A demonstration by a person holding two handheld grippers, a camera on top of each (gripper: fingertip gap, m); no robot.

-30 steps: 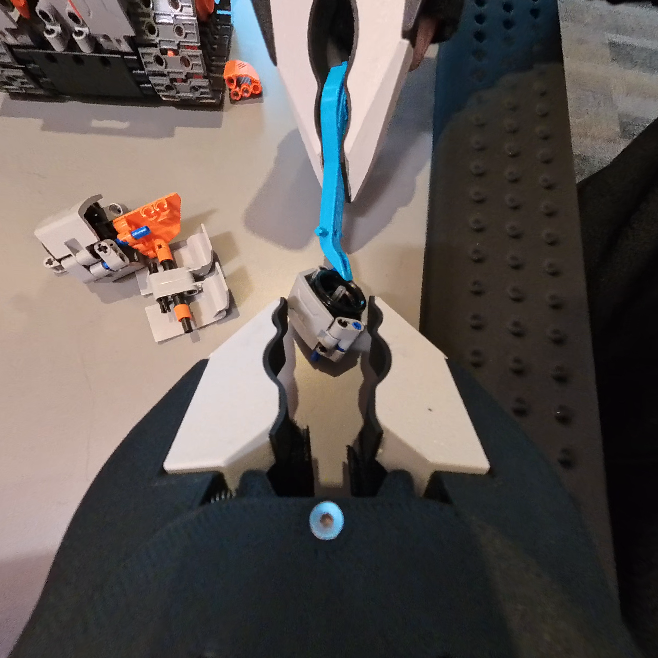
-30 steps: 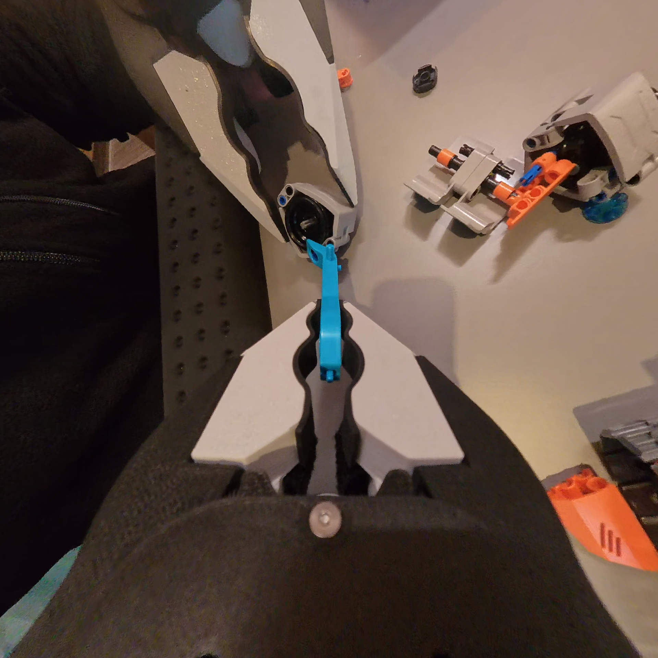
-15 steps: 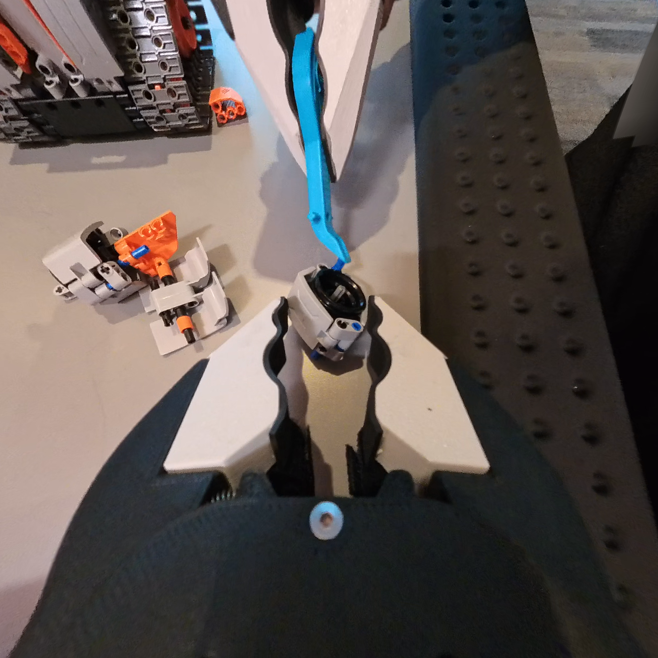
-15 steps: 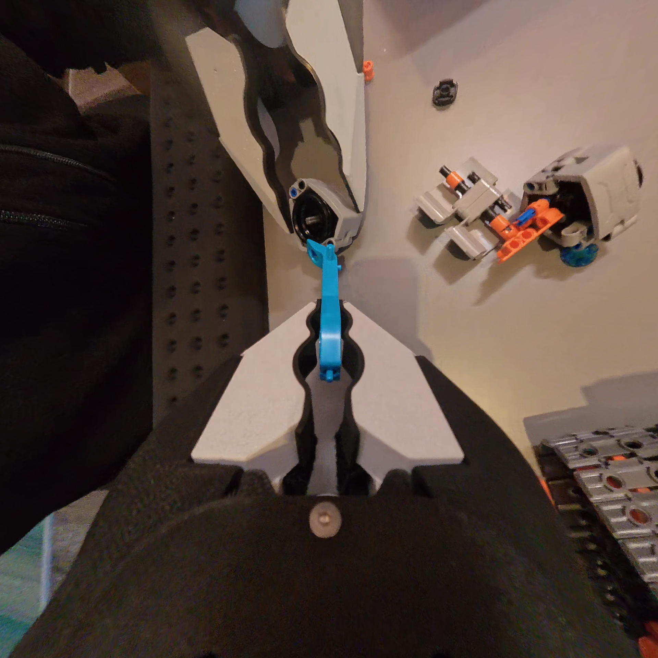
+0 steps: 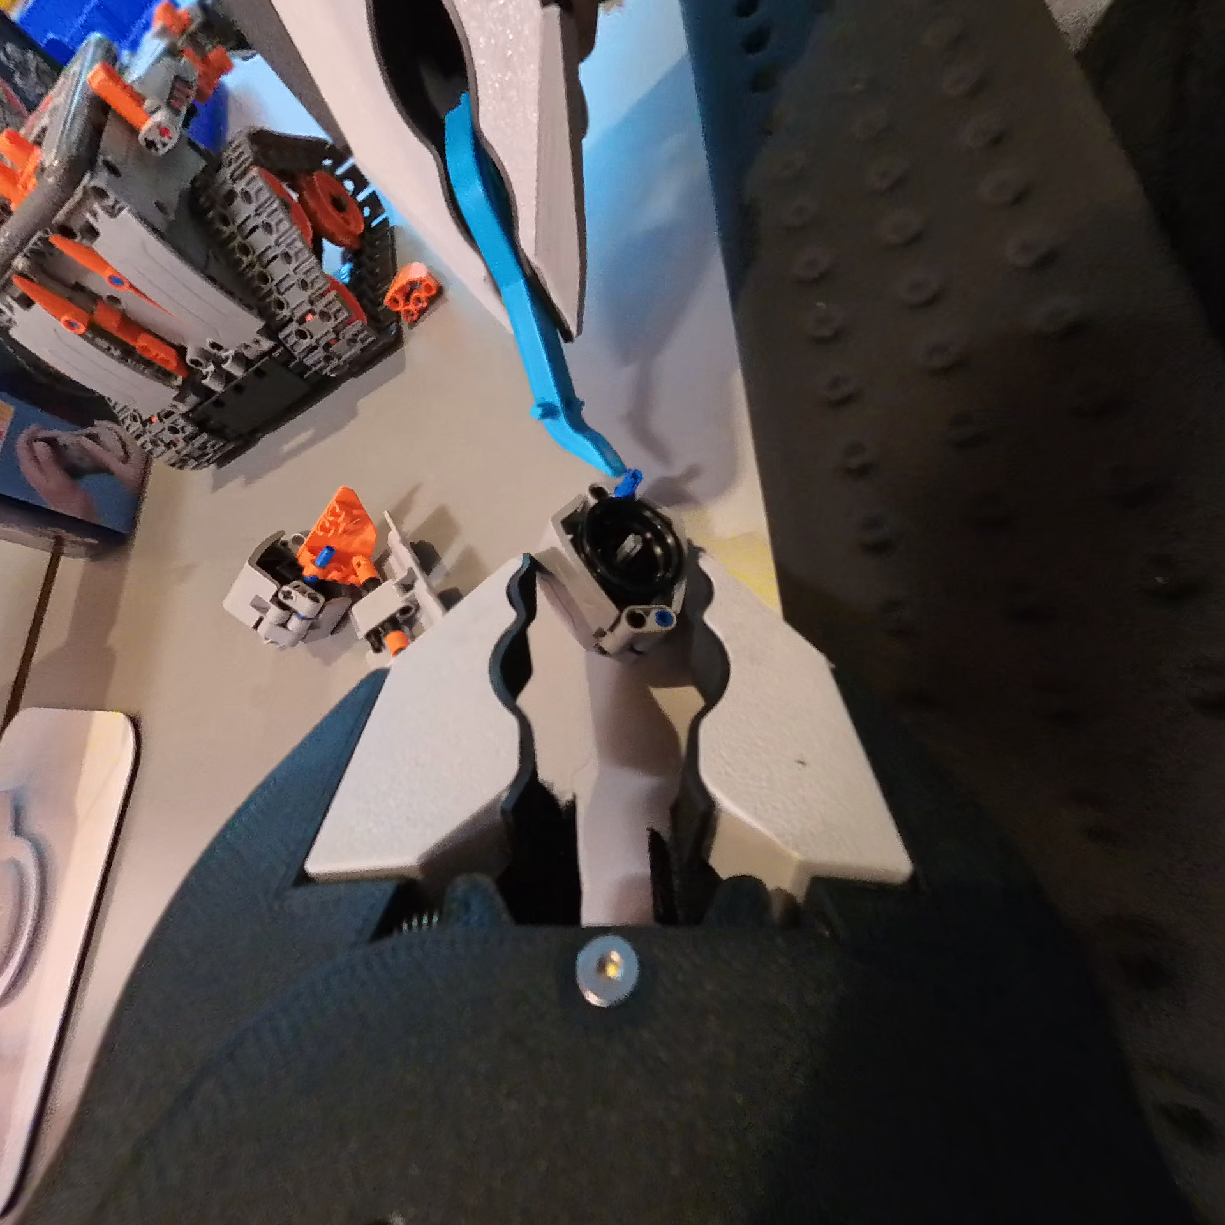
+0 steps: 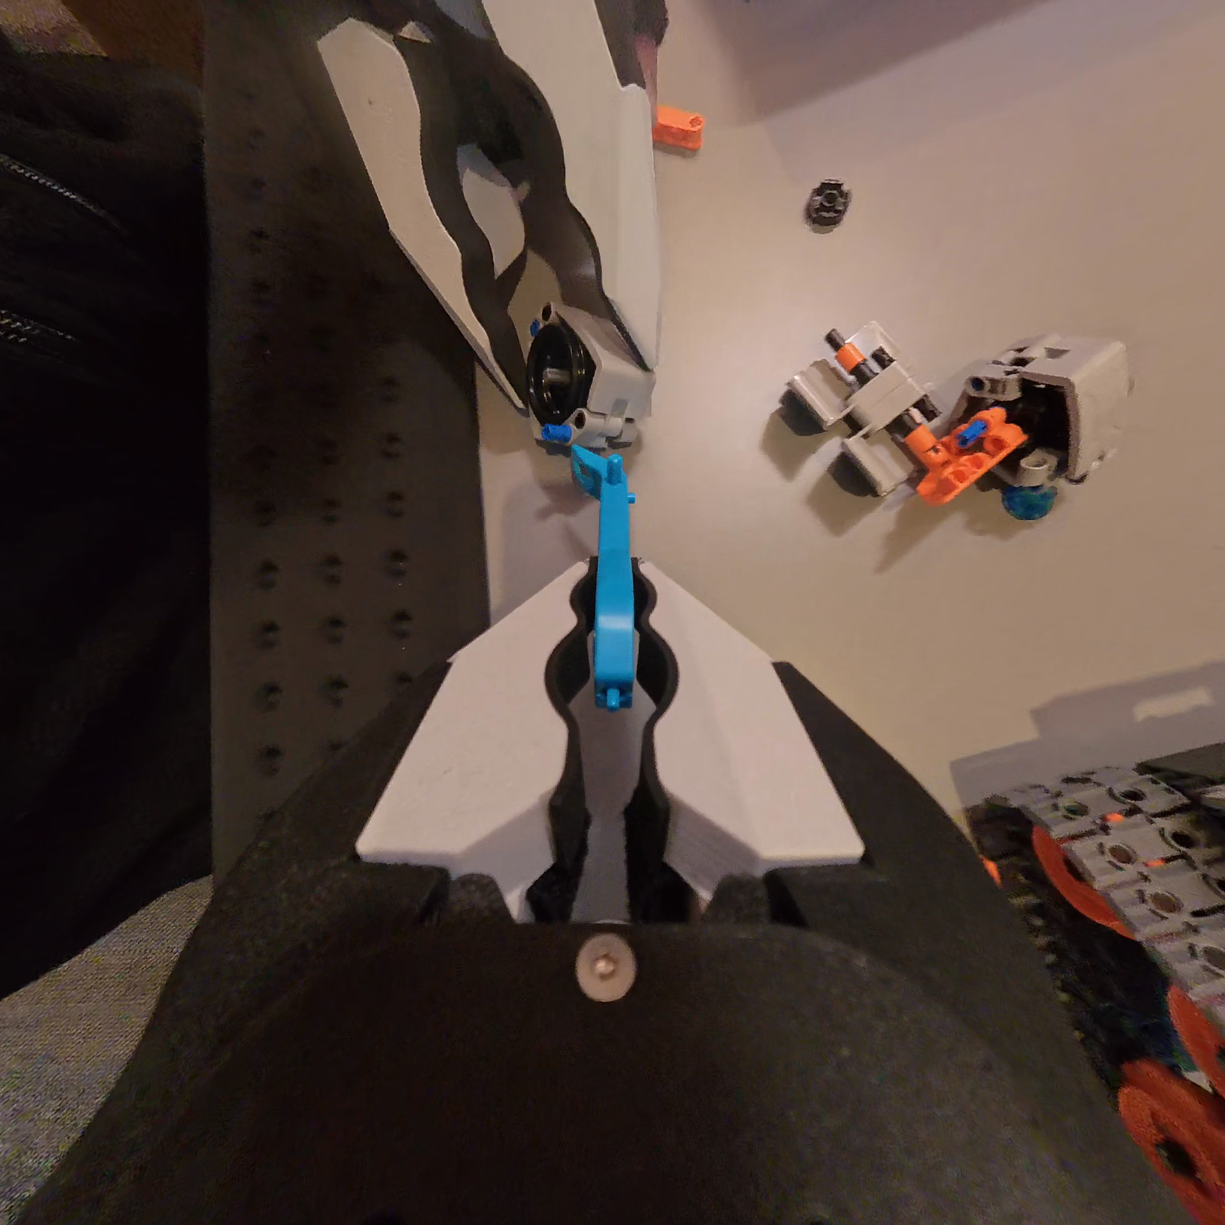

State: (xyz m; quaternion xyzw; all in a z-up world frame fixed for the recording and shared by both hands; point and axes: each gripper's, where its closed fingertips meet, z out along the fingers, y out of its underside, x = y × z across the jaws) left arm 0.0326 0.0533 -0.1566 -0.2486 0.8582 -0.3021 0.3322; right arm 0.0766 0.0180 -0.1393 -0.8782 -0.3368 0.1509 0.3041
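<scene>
Left gripper [image 5: 613, 596] fingers [image 5: 464, 696] clamped on grey block with black ring [image 5: 620, 573], held at fingertips above surface [image 5: 265, 716]. Right gripper [image 6: 613, 596] fingers narrow, pinching blue lever tool [image 6: 613, 596]; tip just beside block's blue pin [image 6: 555, 433]. Light, rigid plastic, likely slippery; best gripped on flat sides.

Bare tabletop [image 6: 862, 630] lies between the small grey-orange assembly [image 6: 954, 424] and the tracked model [image 6: 1127, 881]; a studded dark panel [image 6: 345, 464] walls the other side.
</scene>
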